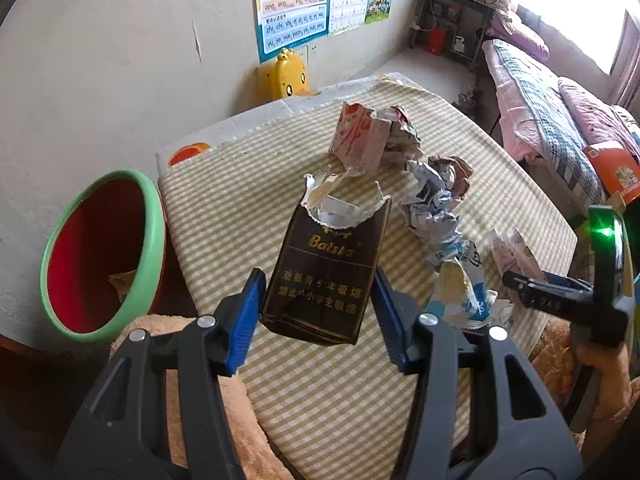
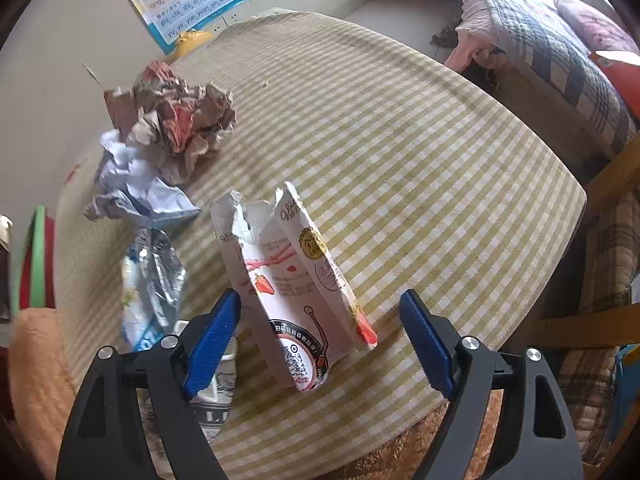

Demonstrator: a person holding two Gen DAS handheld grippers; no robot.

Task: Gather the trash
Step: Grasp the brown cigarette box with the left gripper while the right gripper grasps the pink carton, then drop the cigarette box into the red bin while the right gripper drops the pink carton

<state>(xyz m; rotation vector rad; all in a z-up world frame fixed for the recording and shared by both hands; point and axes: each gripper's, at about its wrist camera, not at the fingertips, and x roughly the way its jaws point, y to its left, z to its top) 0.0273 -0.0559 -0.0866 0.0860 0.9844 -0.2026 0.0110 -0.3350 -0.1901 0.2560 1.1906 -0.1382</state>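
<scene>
My left gripper is open, with a torn dark brown cigarette pack standing between its blue pads; contact is unclear. My right gripper is open around a torn white strawberry milk carton, with a gap on the right side. The right gripper also shows at the right edge of the left wrist view. Crumpled brown-red paper, crumpled white-blue paper and a blue-silver wrapper lie on the checked table. A red bin with a green rim stands left of the table.
A yellow duck toy stands behind the table at the wall with posters. A bed with quilts is on the right. A wooden chair stands by the table's right side. An orange fluffy cloth lies at the near edge.
</scene>
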